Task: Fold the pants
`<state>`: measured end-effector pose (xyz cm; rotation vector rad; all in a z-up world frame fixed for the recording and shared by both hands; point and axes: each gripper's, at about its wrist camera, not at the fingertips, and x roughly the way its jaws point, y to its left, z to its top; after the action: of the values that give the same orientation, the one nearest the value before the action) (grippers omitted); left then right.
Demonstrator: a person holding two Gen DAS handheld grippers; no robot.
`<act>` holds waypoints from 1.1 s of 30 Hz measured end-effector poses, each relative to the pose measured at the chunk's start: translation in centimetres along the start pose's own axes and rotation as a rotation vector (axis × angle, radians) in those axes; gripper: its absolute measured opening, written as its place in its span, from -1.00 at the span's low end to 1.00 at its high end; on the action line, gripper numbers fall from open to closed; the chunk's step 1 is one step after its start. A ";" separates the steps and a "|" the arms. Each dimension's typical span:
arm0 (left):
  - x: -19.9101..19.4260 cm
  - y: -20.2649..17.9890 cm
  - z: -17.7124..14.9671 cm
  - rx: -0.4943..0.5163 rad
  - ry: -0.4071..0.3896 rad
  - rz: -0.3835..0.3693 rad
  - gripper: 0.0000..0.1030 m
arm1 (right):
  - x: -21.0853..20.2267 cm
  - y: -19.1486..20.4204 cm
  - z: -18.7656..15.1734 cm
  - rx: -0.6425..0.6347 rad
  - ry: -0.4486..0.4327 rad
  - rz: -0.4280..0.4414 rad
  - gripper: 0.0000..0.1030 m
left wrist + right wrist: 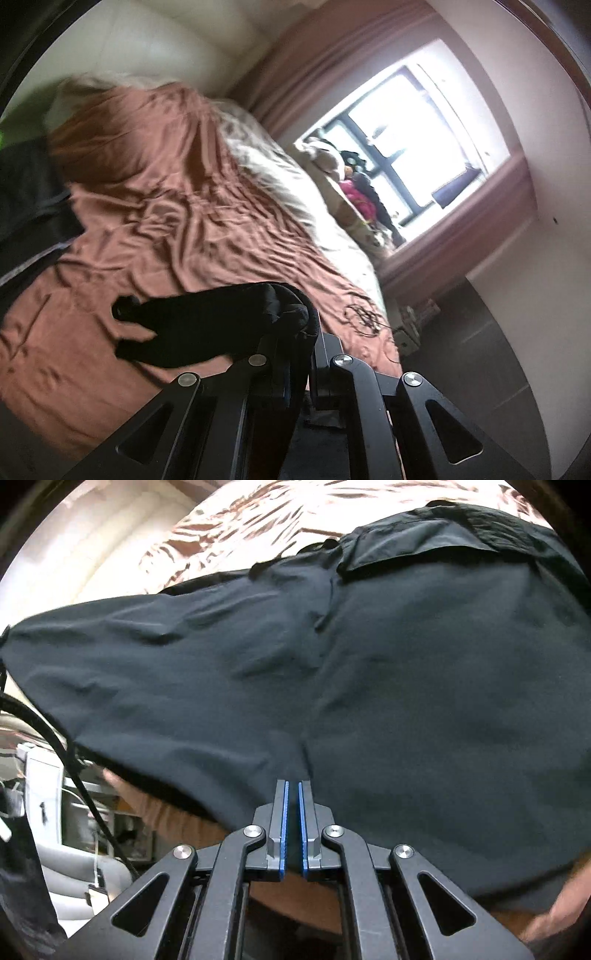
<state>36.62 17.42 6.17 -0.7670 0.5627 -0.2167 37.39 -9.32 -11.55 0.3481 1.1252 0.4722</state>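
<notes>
The dark pants [369, 657] spread wide across the right wrist view, over a rust-brown bedspread [229, 528]. My right gripper [291, 788] is shut on the pants' near edge, its blue pads pinching the cloth. In the left wrist view my left gripper [306, 325] is shut on a bunched black end of the pants [221, 317], which hangs out to the left above the brown bedspread [177, 184]. The left fingertips are hidden by the cloth. More dark cloth [29, 199] lies at the left edge.
A window [417, 140] with mauve curtains is beyond the bed, with clutter on its sill. A tangled cable [364, 314] lies on the bed's corner. A black cable [74, 768] and furniture show at the lower left of the right wrist view.
</notes>
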 end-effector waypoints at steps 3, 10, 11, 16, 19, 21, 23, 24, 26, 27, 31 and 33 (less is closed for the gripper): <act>0.5 -3.3 0.4 0.045 0.005 -0.025 -0.86 | -2.2 -1.2 -0.5 0.009 -0.048 0.020 -0.95; 1.4 -10.6 0.5 0.132 0.011 -0.088 -0.86 | -8.4 -4.8 -1.9 0.051 -0.182 0.067 -0.90; 1.7 -11.6 0.5 0.141 0.014 -0.097 -0.86 | -9.1 -5.2 -2.1 0.058 -0.202 0.067 -0.85; 3.4 -16.3 -0.4 0.192 0.038 -0.123 -0.86 | -12.7 -7.5 -4.1 0.088 -0.317 0.066 -0.07; 4.5 -18.9 -1.3 0.226 0.056 -0.135 -0.86 | -14.6 -8.7 -5.4 0.095 -0.364 0.073 -0.07; 5.2 -20.4 -2.0 0.243 0.069 -0.144 -0.86 | -15.6 -9.2 -6.7 0.097 -0.391 0.064 -0.04; 5.9 -21.8 -2.7 0.260 0.081 -0.153 -0.86 | -17.0 -10.1 -7.9 0.099 -0.424 0.057 0.10; 6.3 -22.5 -3.1 0.268 0.088 -0.158 -0.86 | -17.6 -10.3 -8.5 0.101 -0.440 0.050 0.17; 7.1 -24.0 -3.9 0.283 0.101 -0.166 -0.86 | -19.4 -10.1 -10.5 0.103 -0.465 0.045 0.22; 7.5 -24.7 -4.3 0.289 0.108 -0.171 -0.86 | -20.2 -10.6 -11.1 0.104 -0.479 0.039 0.23; 9.1 -26.9 -6.1 0.305 0.139 -0.188 -0.86 | -22.3 -11.6 -12.8 0.121 -0.522 0.018 0.27; 10.0 -27.9 -7.1 0.311 0.159 -0.195 -0.86 | -23.4 -12.4 -13.8 0.138 -0.543 0.008 0.31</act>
<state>41.47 -10.32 17.77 -0.5040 0.5870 -0.5361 18.79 -31.76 -4.98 0.5633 0.6276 0.2803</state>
